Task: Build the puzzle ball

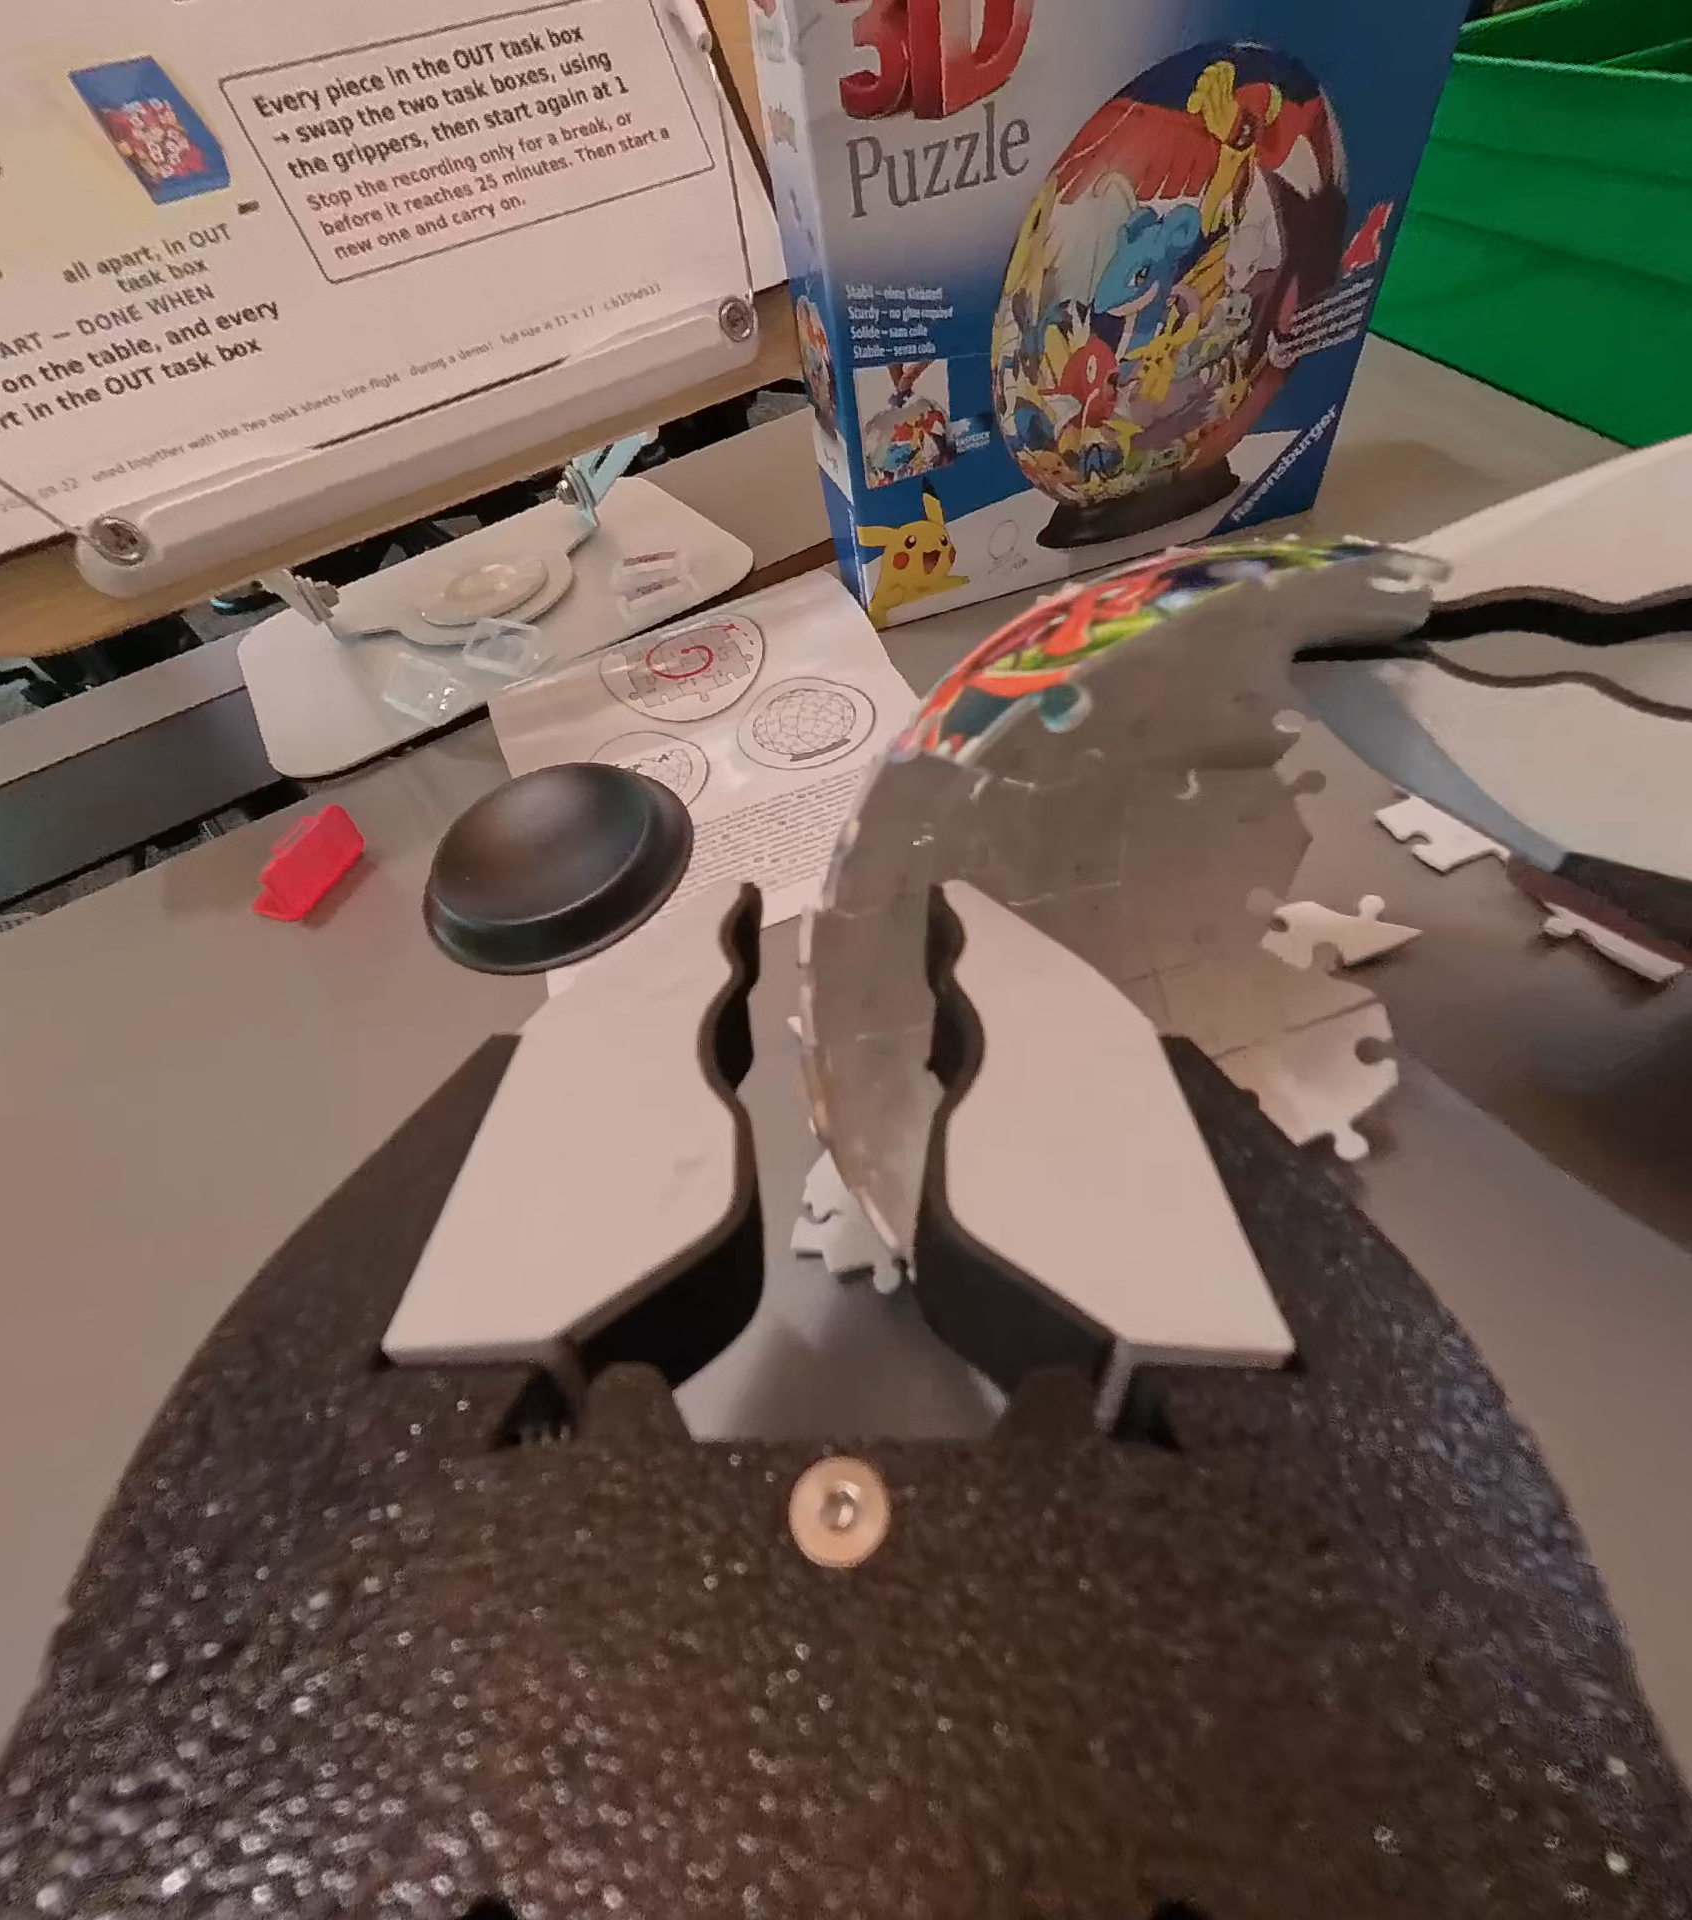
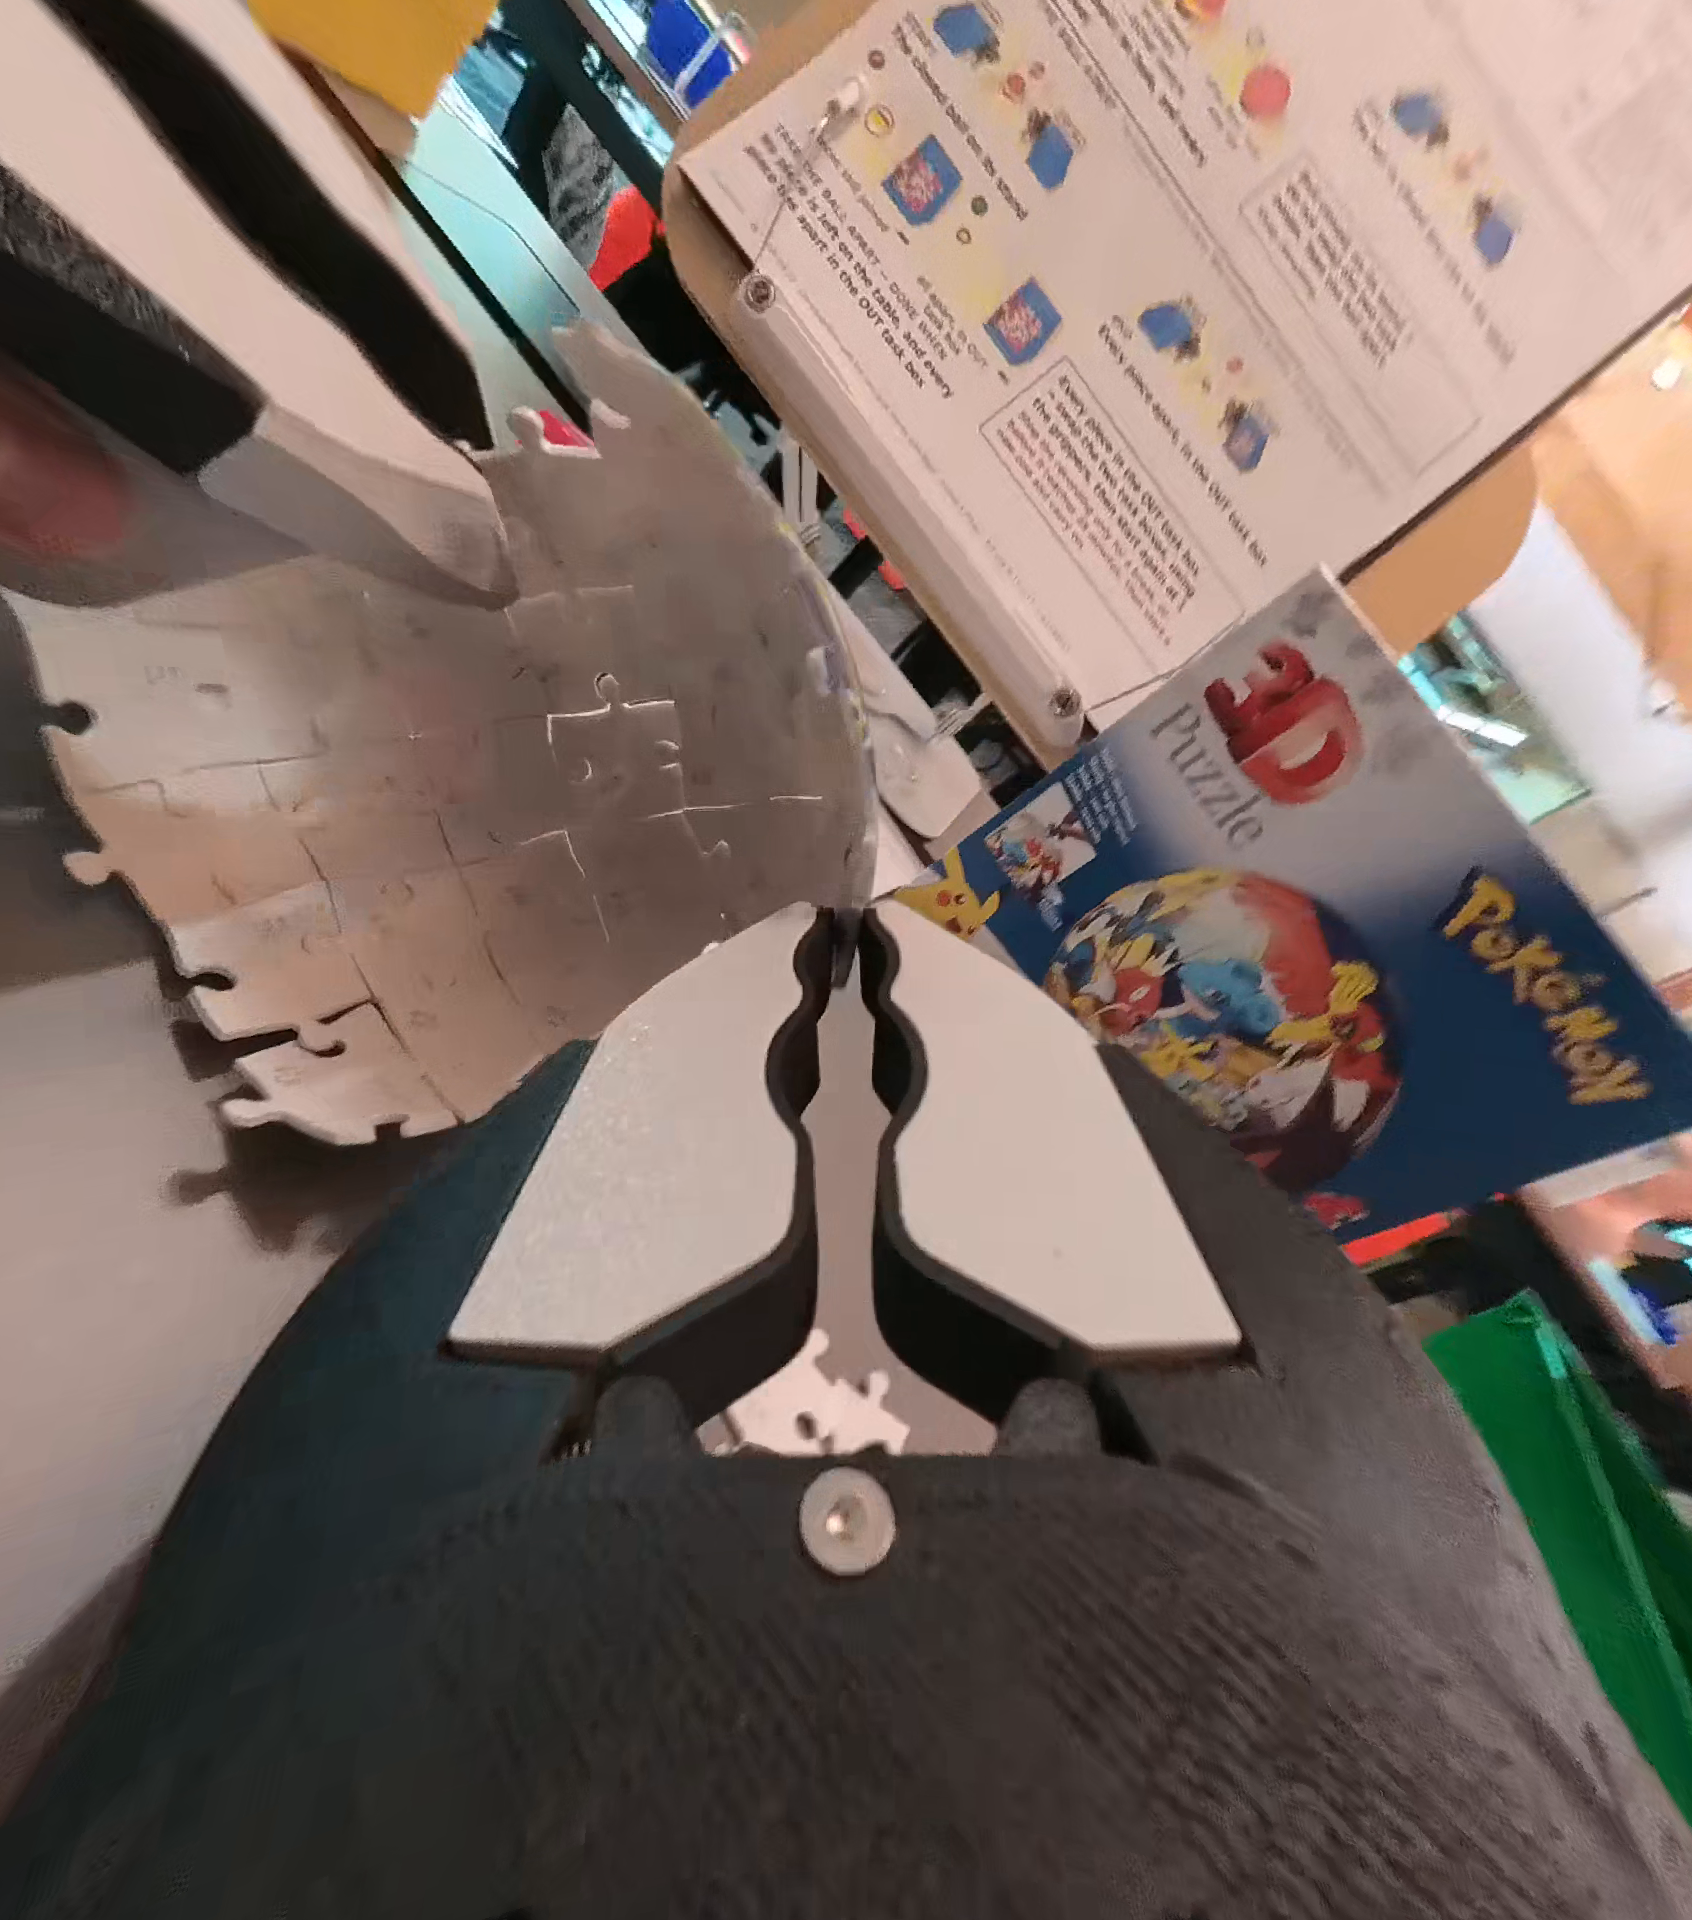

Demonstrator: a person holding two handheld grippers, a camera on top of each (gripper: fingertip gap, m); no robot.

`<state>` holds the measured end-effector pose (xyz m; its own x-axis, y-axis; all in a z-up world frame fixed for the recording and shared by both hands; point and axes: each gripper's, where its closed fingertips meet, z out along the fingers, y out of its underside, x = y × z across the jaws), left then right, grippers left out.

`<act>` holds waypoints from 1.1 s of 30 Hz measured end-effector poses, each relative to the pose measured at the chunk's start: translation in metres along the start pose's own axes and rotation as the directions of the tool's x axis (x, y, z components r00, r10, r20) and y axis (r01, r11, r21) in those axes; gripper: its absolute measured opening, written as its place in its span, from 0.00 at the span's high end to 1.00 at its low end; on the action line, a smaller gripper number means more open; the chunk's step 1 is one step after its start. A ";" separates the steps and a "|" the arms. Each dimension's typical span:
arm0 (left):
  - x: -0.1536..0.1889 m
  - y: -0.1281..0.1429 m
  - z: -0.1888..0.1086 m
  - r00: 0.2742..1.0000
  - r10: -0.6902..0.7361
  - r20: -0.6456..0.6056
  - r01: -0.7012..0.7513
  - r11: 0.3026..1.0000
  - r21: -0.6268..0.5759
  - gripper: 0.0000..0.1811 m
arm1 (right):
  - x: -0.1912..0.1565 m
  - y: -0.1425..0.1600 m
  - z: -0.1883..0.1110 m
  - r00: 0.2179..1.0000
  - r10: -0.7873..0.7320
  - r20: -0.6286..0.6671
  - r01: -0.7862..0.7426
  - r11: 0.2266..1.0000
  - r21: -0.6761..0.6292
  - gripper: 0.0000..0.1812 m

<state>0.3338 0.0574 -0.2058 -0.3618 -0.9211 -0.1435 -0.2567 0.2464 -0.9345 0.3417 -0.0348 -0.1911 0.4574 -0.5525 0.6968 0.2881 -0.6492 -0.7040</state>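
The partly built puzzle ball (image 1: 1112,831) is a curved shell, coloured outside and grey inside, held upright above the table. My left gripper (image 1: 847,914) grips its lower rim. One finger is inside the bowl, and the curve keeps the jaws apart. My right gripper (image 2: 844,925) is shut on the shell's (image 2: 406,790) upper rim. It also shows at the right of the left wrist view (image 1: 1424,623). One of the left gripper's fingers (image 2: 354,499) shows inside the shell. Loose white pieces (image 1: 1341,930) lie on the table beneath.
The black ball stand (image 1: 556,868) sits left of the shell, beside a red clip (image 1: 312,862) and a paper leaflet (image 1: 780,707). The puzzle box (image 1: 1133,291) stands behind. An instruction board (image 1: 302,260) is at the back left. A green bin (image 1: 1631,208) is at the back right. Tip to tip, the grippers are about 10 centimetres apart.
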 end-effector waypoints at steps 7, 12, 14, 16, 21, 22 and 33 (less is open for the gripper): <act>-0.011 0.003 -0.024 1.000 0.023 -0.003 -0.023 0.997 -0.068 0.70 | 0.002 -0.015 0.007 0.974 -0.206 -0.090 0.211 0.976 0.053 0.97; 0.024 0.008 -0.053 0.968 0.213 -0.137 -0.224 0.971 -0.076 0.89 | 0.000 -0.018 0.007 0.963 -0.248 -0.110 0.257 0.963 0.080 0.97; 0.052 0.015 -0.053 0.917 0.340 -0.208 -0.357 0.933 -0.049 0.86 | -0.003 -0.016 0.006 0.967 -0.233 -0.103 0.242 0.967 0.084 0.97; 0.073 0.023 -0.046 0.845 0.488 -0.218 -0.504 0.864 -0.022 0.79 | -0.002 -0.011 0.006 0.976 -0.197 -0.094 0.204 0.977 0.062 0.97; 0.091 0.043 -0.016 0.658 0.734 -0.170 -0.749 0.662 -0.039 0.84 | 0.000 -0.003 0.005 0.982 -0.170 -0.087 0.174 0.984 0.035 0.96; 0.091 0.043 -0.012 0.648 0.746 -0.153 -0.759 0.650 -0.040 0.86 | 0.000 0.000 0.006 0.983 -0.162 -0.084 0.165 0.986 0.026 0.96; 0.078 0.045 0.001 0.549 0.819 -0.167 -0.836 0.543 -0.082 0.81 | 0.005 0.019 0.015 0.999 0.030 -0.013 -0.030 1.000 0.003 0.96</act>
<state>0.2955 -0.0035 -0.2594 -0.5589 -0.2534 -0.7895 0.0890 0.9283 -0.3610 0.3619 -0.0416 -0.2029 0.4549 -0.5789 0.6767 0.2768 -0.6303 -0.7253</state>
